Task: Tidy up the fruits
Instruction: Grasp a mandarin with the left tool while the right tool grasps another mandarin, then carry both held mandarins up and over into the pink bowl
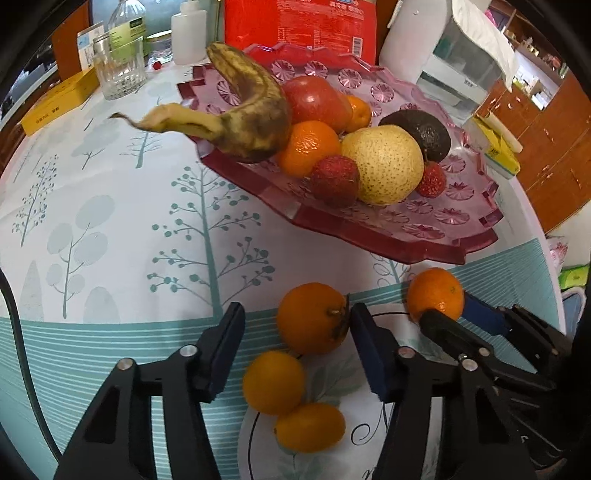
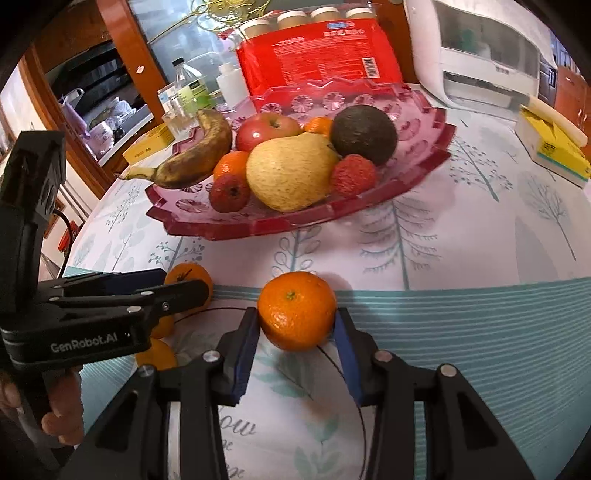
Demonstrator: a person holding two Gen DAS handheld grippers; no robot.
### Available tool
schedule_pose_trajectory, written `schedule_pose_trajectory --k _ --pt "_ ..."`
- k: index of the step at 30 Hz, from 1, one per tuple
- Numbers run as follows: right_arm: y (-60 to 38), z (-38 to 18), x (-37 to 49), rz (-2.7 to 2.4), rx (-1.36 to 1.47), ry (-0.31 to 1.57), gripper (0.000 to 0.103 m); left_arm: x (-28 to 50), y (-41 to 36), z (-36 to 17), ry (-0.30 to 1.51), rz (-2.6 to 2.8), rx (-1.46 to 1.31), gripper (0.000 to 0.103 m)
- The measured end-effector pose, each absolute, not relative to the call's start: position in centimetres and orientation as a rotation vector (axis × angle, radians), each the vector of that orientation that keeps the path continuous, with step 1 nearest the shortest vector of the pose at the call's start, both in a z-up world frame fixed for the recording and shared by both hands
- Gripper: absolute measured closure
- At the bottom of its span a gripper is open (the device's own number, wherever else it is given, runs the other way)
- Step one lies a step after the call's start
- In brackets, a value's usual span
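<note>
A pink glass plate [image 1: 369, 229] [image 2: 295, 225] holds a browned banana [image 1: 251, 110], an apple, a pear [image 1: 384, 166], an avocado, lychees and small oranges. Several loose oranges lie on the tablecloth in front of it. My left gripper [image 1: 297, 328] [image 2: 184, 282] stands open around one orange [image 1: 312, 317]; the right pad touches it and the left pad is clear of it. My right gripper [image 2: 297, 332] [image 1: 445, 308] is shut on another orange [image 2: 297, 310] [image 1: 436, 295], both blue pads against its sides. Two more small oranges [image 1: 273, 382] lie between the left fingers, nearer the camera.
Behind the plate stand a drinking glass [image 1: 118, 70], bottles, a red package [image 1: 299, 26] and a white appliance [image 2: 480, 55]. Yellow boxes sit at the far left [image 1: 59, 99] and the right [image 2: 554, 151]. A hand [image 2: 62, 413] holds the left gripper's handle.
</note>
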State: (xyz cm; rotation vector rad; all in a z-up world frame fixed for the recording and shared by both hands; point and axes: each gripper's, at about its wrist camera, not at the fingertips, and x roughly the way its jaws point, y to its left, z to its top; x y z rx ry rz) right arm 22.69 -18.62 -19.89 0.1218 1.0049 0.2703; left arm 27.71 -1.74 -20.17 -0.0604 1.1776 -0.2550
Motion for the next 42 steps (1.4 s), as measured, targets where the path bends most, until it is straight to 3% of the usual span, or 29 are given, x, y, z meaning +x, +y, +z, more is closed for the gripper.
schedule_pose_trajectory --k 5,22,42 --pt "-18.7 -19.9 22.7 0.270 0.124 1.003 0.062 27.9 -2.7 -20.4 1.172 -0.280 -0.037 0.064" --pt "-18.8 -18.2 21.5 0.295 0.142 0.986 0.062 24.8 -1.5 -16.7 1.105 -0.253 -0.056 0.065" --pt "-20.4 -7.0 18.0 0.365 0.149 0.763 0.062 21.6 -2.4 -2.7 0.912 -0.240 0.004 0.065"
